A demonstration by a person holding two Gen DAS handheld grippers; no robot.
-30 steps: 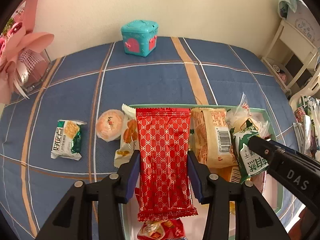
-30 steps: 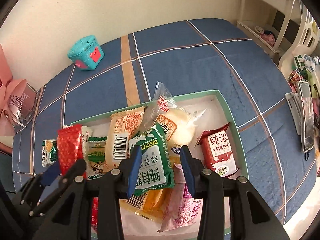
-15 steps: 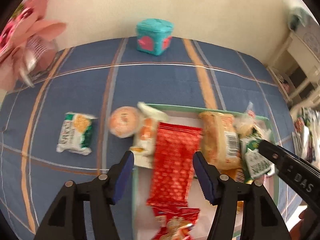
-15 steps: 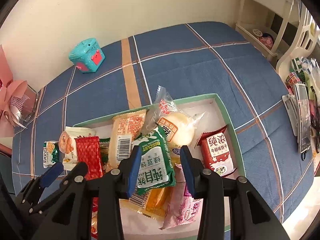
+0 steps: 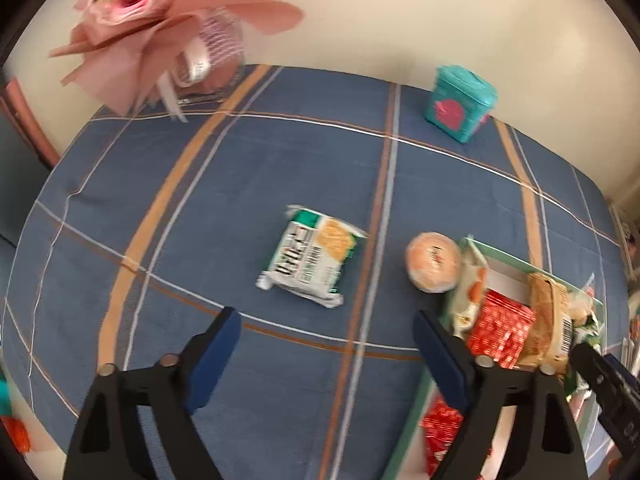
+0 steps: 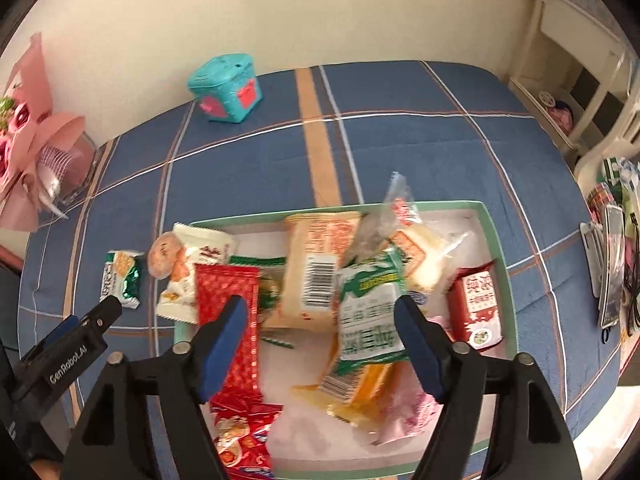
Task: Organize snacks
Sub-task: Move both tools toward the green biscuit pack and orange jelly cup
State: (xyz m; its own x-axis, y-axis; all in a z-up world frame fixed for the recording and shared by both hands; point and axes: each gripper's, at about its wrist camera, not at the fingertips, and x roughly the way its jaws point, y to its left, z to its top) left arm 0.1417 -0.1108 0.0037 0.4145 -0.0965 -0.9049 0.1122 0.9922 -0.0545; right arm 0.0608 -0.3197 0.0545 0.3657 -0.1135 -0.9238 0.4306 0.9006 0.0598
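Observation:
A green-and-white cracker packet (image 5: 312, 258) lies alone on the blue plaid cloth, just ahead of my left gripper (image 5: 325, 317). Its jaws are opening wide, with only cloth between them. A round orange bun (image 5: 432, 262) rests against the left rim of the green tray (image 5: 516, 266). The long red packet (image 5: 500, 334) lies inside the tray. My right gripper (image 6: 320, 304) hovers over the tray (image 6: 496, 240) with its jaws opening. A green biscuit packet (image 6: 370, 312) lies loose on the snack pile between them, beside the right finger. The red packet (image 6: 232, 292) sits under the left finger.
A teal box (image 5: 460, 104) stands at the far edge of the cloth near the wall. A pink bouquet (image 5: 168, 12) fills the far left corner. White furniture (image 6: 572, 80) and a clutter of small items (image 6: 608, 272) lie off the table's right side.
The left gripper let go of the red packet, which now lies in the tray, and swung left over the cloth. The right gripper's jaws spread off the green biscuit packet.

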